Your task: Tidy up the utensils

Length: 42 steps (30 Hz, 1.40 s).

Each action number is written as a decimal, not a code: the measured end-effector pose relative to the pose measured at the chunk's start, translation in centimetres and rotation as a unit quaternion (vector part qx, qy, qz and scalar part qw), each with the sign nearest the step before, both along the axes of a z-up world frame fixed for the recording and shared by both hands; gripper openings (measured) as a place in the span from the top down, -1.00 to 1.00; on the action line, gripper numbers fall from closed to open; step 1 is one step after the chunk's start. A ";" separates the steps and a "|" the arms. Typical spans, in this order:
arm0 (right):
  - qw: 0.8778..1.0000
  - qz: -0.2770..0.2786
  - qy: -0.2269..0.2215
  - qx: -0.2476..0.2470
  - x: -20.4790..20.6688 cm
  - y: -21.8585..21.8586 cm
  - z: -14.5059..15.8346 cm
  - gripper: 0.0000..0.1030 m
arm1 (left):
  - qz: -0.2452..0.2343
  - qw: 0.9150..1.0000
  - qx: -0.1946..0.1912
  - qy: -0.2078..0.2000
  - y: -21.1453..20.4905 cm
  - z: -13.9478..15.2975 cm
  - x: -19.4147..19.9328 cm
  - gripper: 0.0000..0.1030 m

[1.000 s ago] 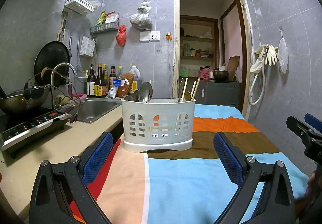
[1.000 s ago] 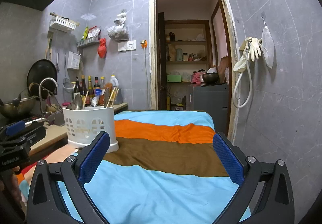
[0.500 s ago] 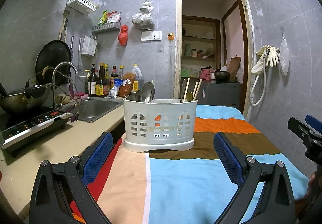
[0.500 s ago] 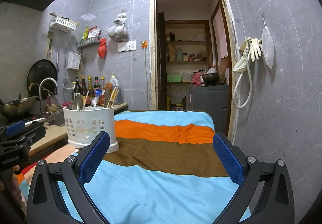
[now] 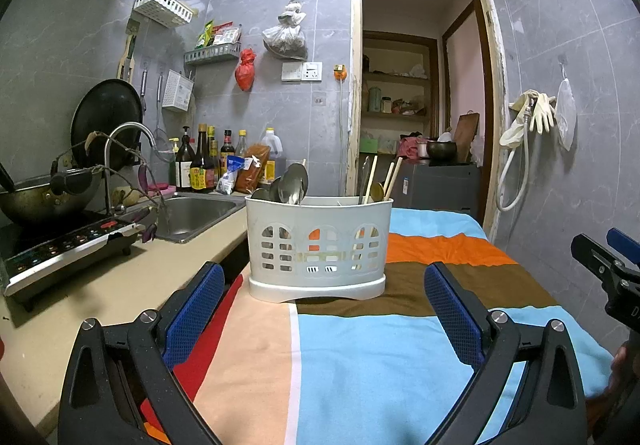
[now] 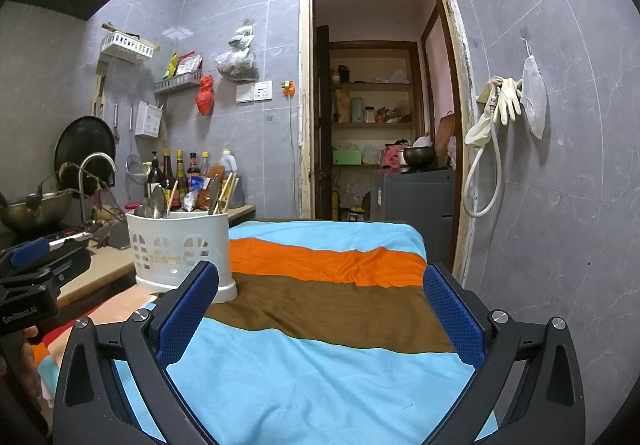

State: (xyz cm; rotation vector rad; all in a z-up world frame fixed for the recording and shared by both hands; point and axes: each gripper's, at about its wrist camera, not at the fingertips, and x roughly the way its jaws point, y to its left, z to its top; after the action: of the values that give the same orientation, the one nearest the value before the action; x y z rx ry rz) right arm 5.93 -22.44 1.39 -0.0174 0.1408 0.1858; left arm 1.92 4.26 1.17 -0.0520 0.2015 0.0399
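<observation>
The white utensil caddy [image 5: 318, 247] stands upright on the striped cloth [image 5: 360, 357] that covers the desk, at the cloth's left edge where brown, peach and red bands meet; its left compartment holds metal spoons [image 5: 294, 185], bowls up, and its right compartment holds chopsticks [image 5: 390, 175] and one brass-coloured spoon; the middle compartment's contents cannot be made out. In the left wrist view the caddy sits ahead of the left gripper [image 5: 320, 311], centred between its blue-padded fingers [image 5: 192, 315] but beyond their tips, untouched; those fingers are spread wide and hold nothing. In the right wrist view the caddy [image 6: 180, 247] lies ahead and to the left of the right gripper [image 6: 320, 315], just past the left fingertip, apart from it; this pair is likewise spread wide and empty. Left of the caddy runs a beige counter [image 5: 120, 285] with a steel sink [image 5: 196, 215], a faucet [image 5: 120, 161] and an induction cooker [image 5: 60, 249]; behind the caddy, sauce bottles [image 5: 204, 165] line the tiled wall.
</observation>
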 end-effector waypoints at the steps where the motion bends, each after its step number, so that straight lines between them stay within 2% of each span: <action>1: 1.000 -0.001 0.000 0.000 0.0 0.0 0.0 -1.00 | 0.000 1.000 0.000 0.000 0.0 0.0 0.0 -0.90; 42: 1.000 0.000 -0.001 -0.002 0.1 -0.2 0.1 -1.00 | 0.002 1.000 -0.005 0.004 0.6 0.1 -0.1 -0.91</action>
State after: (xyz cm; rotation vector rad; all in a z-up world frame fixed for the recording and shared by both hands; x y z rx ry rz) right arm 6.00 -22.62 1.52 -0.0221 0.1393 0.1860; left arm 1.85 4.83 1.28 -0.0620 0.2092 0.0430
